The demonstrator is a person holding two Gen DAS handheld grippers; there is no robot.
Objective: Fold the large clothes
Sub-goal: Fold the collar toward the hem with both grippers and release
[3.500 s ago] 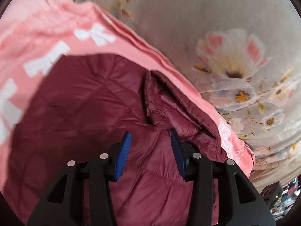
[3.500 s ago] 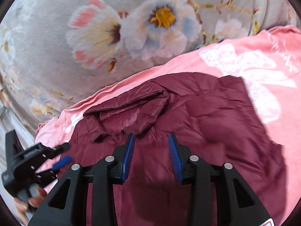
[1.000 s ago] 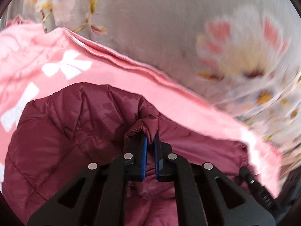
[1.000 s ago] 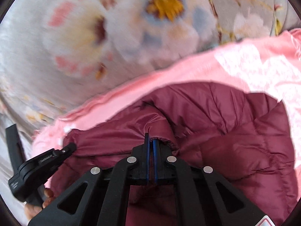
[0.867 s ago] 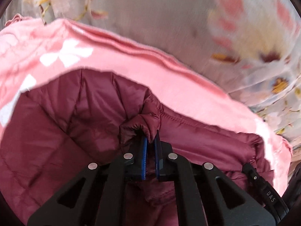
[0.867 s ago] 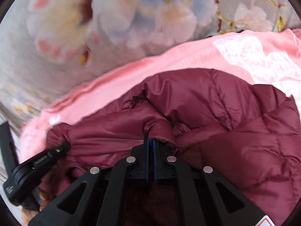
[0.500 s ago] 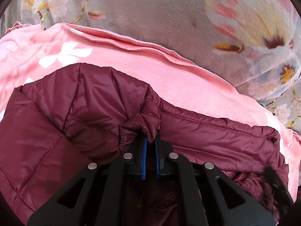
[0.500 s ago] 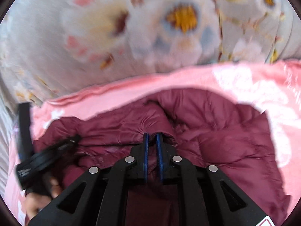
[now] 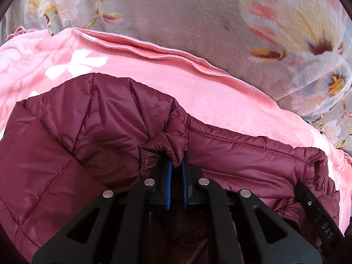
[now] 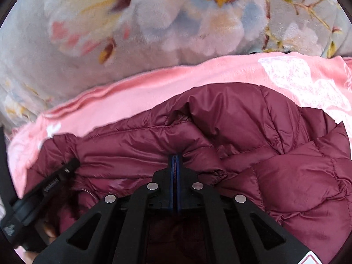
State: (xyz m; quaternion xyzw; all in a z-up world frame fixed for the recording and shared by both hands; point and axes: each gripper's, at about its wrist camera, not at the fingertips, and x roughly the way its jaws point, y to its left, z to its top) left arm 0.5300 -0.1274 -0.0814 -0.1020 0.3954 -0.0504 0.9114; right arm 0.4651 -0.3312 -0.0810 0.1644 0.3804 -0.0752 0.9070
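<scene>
A maroon quilted puffer jacket (image 9: 88,132) lies on a pink blanket (image 9: 198,88). My left gripper (image 9: 176,165) is shut on a bunched fold of the jacket's edge. In the right wrist view the jacket (image 10: 286,154) fills the lower half. There my right gripper (image 10: 175,157) has its jaws closing tight on a thin pinch of jacket fabric. Both hold the same raised, doubled-over edge. The right gripper's black body (image 9: 316,211) shows at the lower right of the left wrist view. The left gripper's body (image 10: 50,182) shows at the left of the right wrist view.
The pink blanket (image 10: 132,96) with white bow prints spreads under the jacket. Beyond it lies a grey plush blanket with large flowers (image 9: 198,11), also at the top of the right wrist view (image 10: 110,33). Part of a hand (image 10: 47,231) holds the left gripper.
Both grippers, open above the flat jacket earlier, have shut on its edge and carried the fold toward the pink blanket's border. The right jaws parted slightly half a second ago and are pressed together again.
</scene>
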